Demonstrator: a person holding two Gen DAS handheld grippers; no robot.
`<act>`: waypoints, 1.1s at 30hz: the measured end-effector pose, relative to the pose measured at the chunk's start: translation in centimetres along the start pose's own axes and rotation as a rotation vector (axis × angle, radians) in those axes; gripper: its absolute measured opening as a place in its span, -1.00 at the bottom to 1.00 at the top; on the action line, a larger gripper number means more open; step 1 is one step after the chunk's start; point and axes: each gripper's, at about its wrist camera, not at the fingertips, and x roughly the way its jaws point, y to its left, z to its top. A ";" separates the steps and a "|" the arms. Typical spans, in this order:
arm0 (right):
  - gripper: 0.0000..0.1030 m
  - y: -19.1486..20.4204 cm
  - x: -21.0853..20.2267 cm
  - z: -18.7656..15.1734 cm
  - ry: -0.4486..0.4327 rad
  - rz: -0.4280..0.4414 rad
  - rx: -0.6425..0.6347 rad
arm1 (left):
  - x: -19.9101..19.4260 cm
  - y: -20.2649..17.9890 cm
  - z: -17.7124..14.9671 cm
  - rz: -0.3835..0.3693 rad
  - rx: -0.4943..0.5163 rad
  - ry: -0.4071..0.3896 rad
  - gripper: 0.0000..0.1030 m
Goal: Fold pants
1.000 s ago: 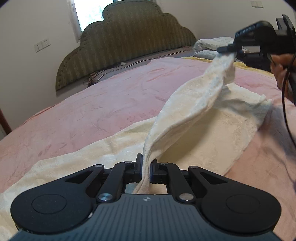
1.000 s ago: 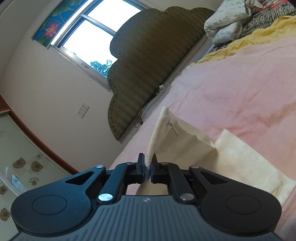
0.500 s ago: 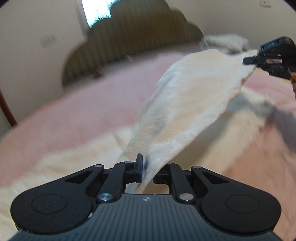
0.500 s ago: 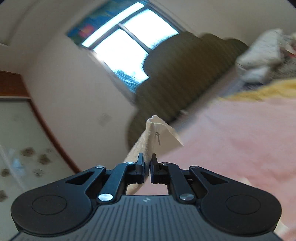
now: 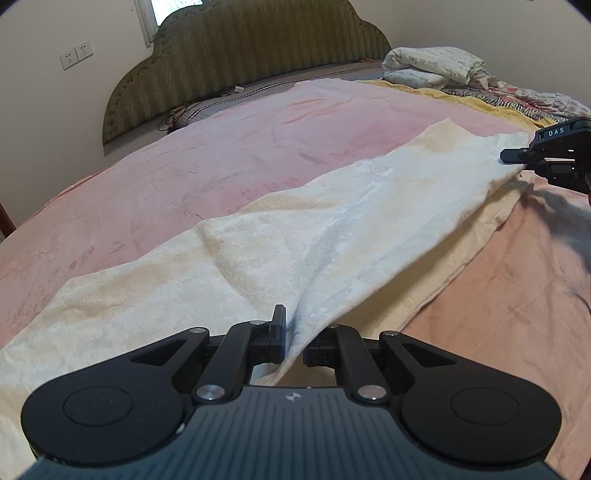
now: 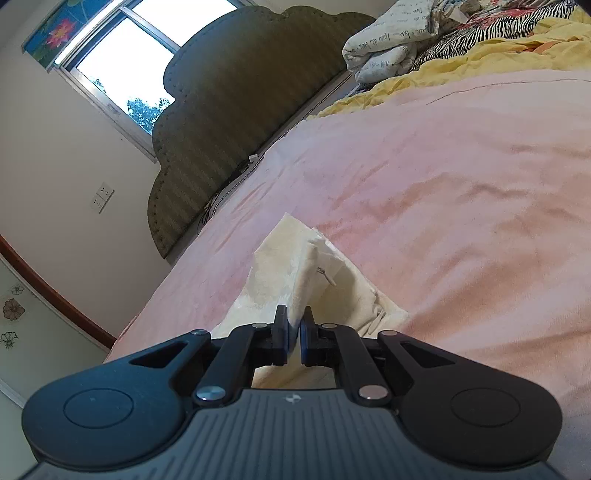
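Note:
Cream plush pants (image 5: 332,229) lie stretched across a pink bedspread (image 5: 221,147), one leg folded over onto the other. My left gripper (image 5: 293,341) is shut on the near edge of the top layer, low over the bed. At the far right of the left wrist view, my right gripper (image 5: 511,157) pinches the other end of that layer. In the right wrist view the right gripper (image 6: 294,334) is shut on a corner of the pants (image 6: 295,269), which stands up a little above the bedspread (image 6: 443,184). A thin cord end hangs from that corner.
An olive upholstered headboard (image 5: 240,48) stands against the wall behind the bed. Folded white bedding (image 5: 432,64), a yellow blanket (image 6: 480,48) and a zebra-print cloth (image 6: 498,26) are piled at the far right corner. A cable (image 5: 192,107) lies by the headboard.
The lifted pant leg has come down from mid-air and now lies spread over the other leg. My right gripper has dropped toward the bed and moved right, still holding its corner.

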 end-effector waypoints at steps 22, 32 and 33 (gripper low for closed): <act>-0.38 14.1 1.8 -7.4 0.140 0.134 -0.521 | -4.2 5.8 -0.2 0.006 -0.141 -0.077 0.37; -0.09 18.9 3.5 -13.8 0.261 0.146 -0.752 | -10.9 15.8 -6.0 0.281 -0.361 -0.057 0.39; -0.09 20.7 3.4 -14.6 0.268 0.208 -0.796 | -11.8 17.2 -7.0 0.316 -0.417 -0.054 0.39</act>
